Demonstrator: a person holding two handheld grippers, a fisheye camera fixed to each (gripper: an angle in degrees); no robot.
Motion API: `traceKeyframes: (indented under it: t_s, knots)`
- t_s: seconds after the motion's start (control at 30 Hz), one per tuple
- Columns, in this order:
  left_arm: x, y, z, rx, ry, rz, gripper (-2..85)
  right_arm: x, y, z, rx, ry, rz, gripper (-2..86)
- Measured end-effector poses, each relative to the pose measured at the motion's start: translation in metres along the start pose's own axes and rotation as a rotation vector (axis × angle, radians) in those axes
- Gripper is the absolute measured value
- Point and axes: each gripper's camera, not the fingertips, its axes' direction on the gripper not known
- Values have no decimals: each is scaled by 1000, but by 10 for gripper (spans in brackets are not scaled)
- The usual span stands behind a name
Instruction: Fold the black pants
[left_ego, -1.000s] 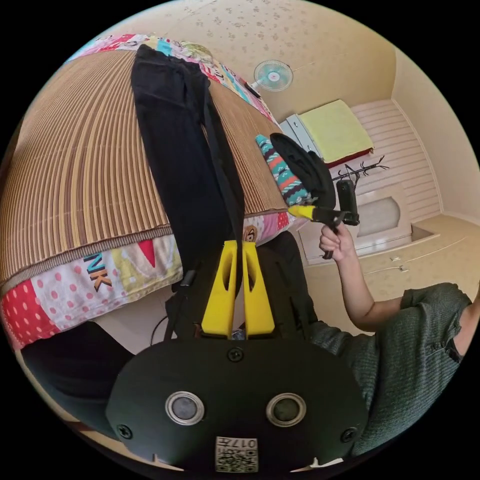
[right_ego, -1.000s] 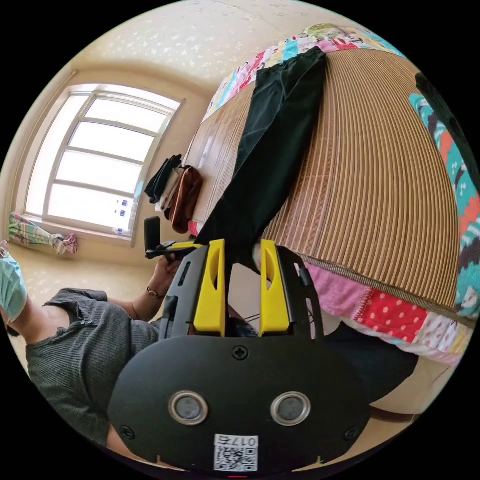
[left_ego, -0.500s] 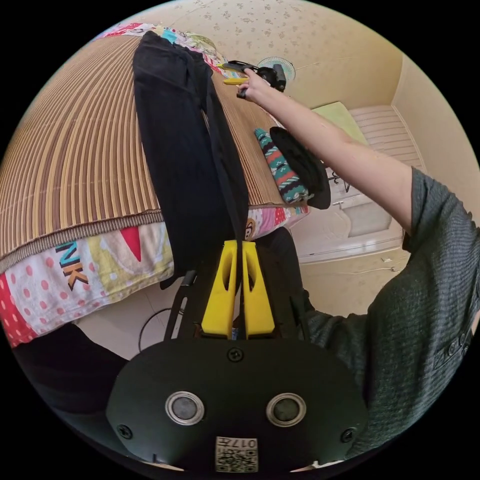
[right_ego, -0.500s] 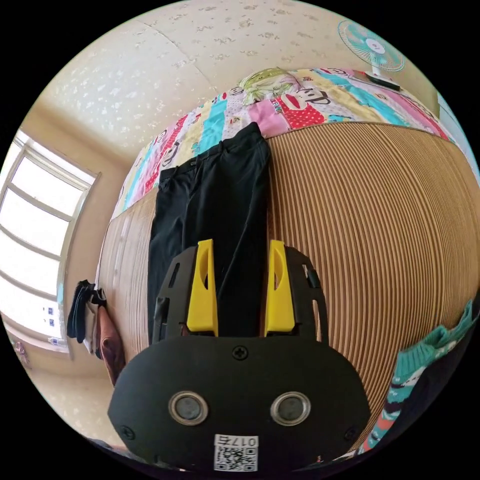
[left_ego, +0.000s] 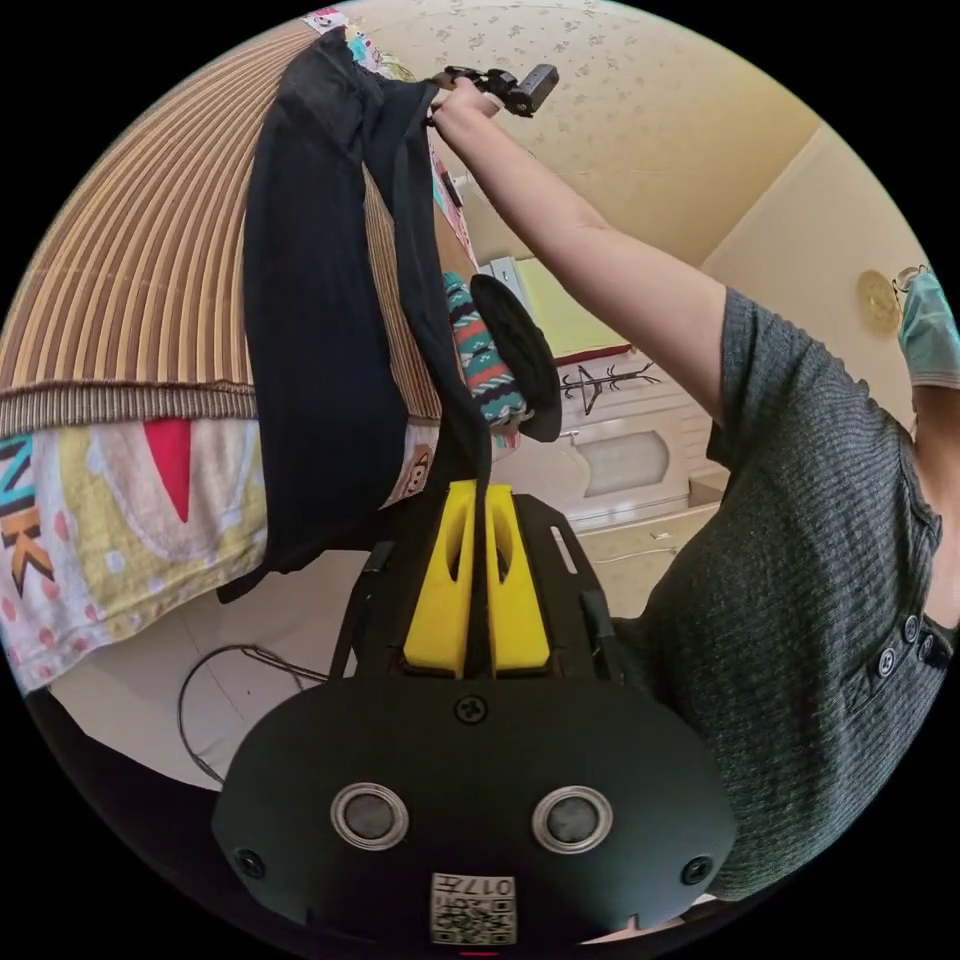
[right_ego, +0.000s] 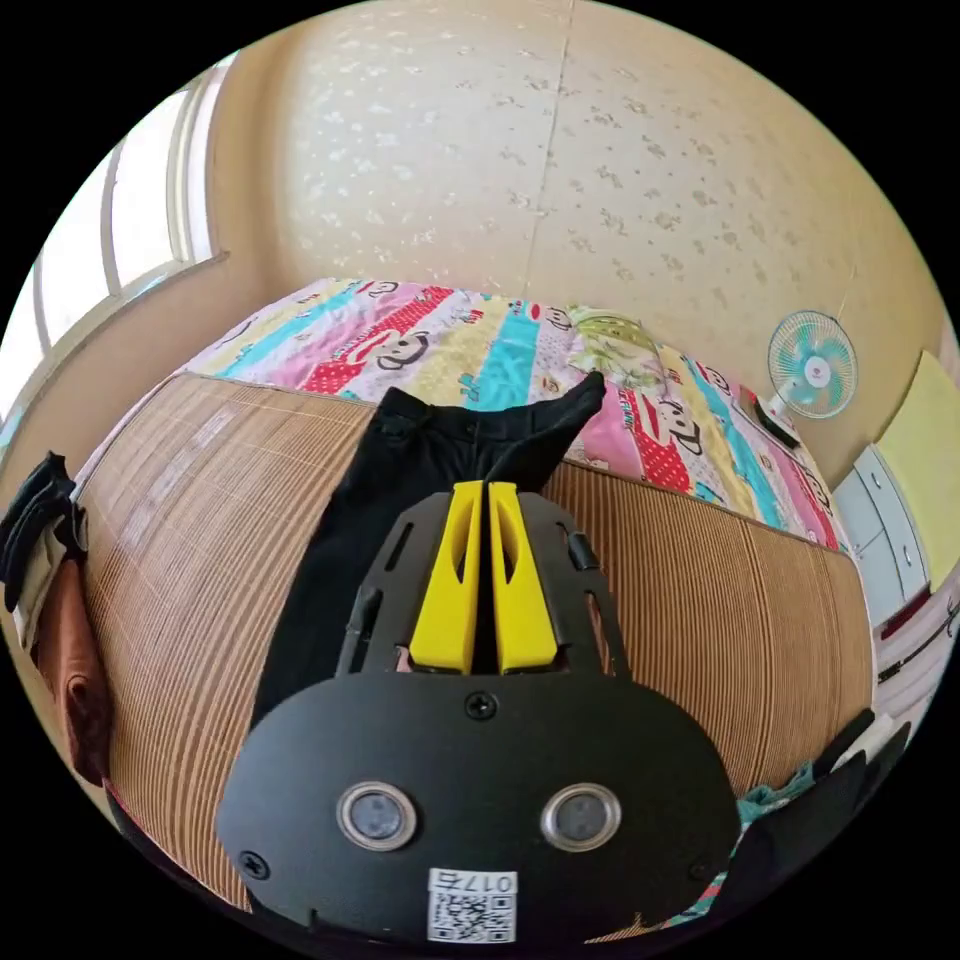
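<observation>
The black pants (left_ego: 320, 260) lie lengthwise on a striped bamboo mat (left_ego: 130, 280) covering the bed, one leg end hanging off the near edge. My left gripper (left_ego: 478, 487) is shut on that leg end below the bed edge. In the left gripper view the person's arm reaches far up the bed, holding my right gripper (left_ego: 440, 85) at the pants' waist. In the right gripper view the right gripper (right_ego: 487, 486) has its yellow jaws together on the waist edge of the pants (right_ego: 440, 450), which is lifted slightly off the mat (right_ego: 700, 580).
A teal patterned garment (left_ego: 480, 350) and a dark one (left_ego: 525, 360) lie on the bed's right side. Folded clothes (right_ego: 45, 570) sit at the mat's left edge. A colourful quilt (right_ego: 420, 335) and a small fan (right_ego: 812, 365) lie beyond. A cable (left_ego: 215, 680) runs on the floor.
The right gripper travelled from near the leg end up the bed to the waist and went from open to shut on it. The left gripper kept its hold on the leg end.
</observation>
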Motion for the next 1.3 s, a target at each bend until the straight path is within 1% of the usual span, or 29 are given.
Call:
traceKeyframes:
  t_s: [0.03,0.1,0.13,0.2,0.27,0.37,0.43,0.5,0.53,0.6,0.63,0.7,0.73,0.8,0.83,0.9,1.03,1.1,1.13,1.17,1.2,1.23,1.3]
  knots:
    - [2,2,0,-1,-18,-3,-9,-7,-6,2,-10,-52,-4,10]
    - [6,10,-5,18,-41,-20,-9,-15,-26,18,-58,-267,22,7]
    - [7,13,-7,27,-44,-25,-9,-14,-28,24,-69,-323,29,7]
    - [9,21,-9,24,-73,-46,-9,-9,-27,46,-153,-503,54,6]
    - [6,26,-5,-8,-108,-73,-9,0,-16,49,-185,-572,77,6]
    - [0,34,3,-8,-134,-112,-9,19,30,21,-158,-603,108,5]
    - [-1,36,10,-12,-128,-129,-9,27,67,2,-204,-608,83,5]
    - [4,34,25,-35,-164,-128,-8,38,131,-33,-279,-624,52,5]
    - [6,33,29,-44,-178,-130,-8,42,149,-44,-294,-630,44,5]
    - [17,31,46,-74,-234,-128,-8,57,221,-91,-366,-643,49,5]
    - [20,31,50,-80,-248,-127,-8,62,239,-104,-382,-654,58,5]
    - [32,29,64,-108,-304,-124,-6,82,302,-157,-417,-727,107,4]
    - [35,29,67,-116,-319,-123,-5,87,315,-170,-420,-745,123,4]
    - [48,27,78,-137,-384,-116,1,108,355,-227,-422,-788,158,4]
    - [51,26,81,-144,-402,-118,5,114,361,-241,-417,-792,163,4]
    - [62,25,93,-173,-454,-128,34,135,373,-303,-369,-784,163,4]
    - [88,39,92,-139,-518,-131,104,166,375,-404,-251,-717,153,4]
    - [117,64,70,-38,-552,-132,116,185,378,-483,-149,-652,160,4]
    - [125,72,63,-18,-563,-129,115,190,379,-503,-130,-626,158,4]
    - [141,92,48,8,-606,-125,113,197,383,-544,-104,-550,160,4]
    - [158,116,30,38,-689,-139,111,203,389,-584,-98,-448,179,4]
    - [165,130,21,54,-735,-148,110,204,395,-604,-99,-397,191,4]
    - [189,187,-14,137,-891,-229,102,206,428,-676,-102,-220,233,5]
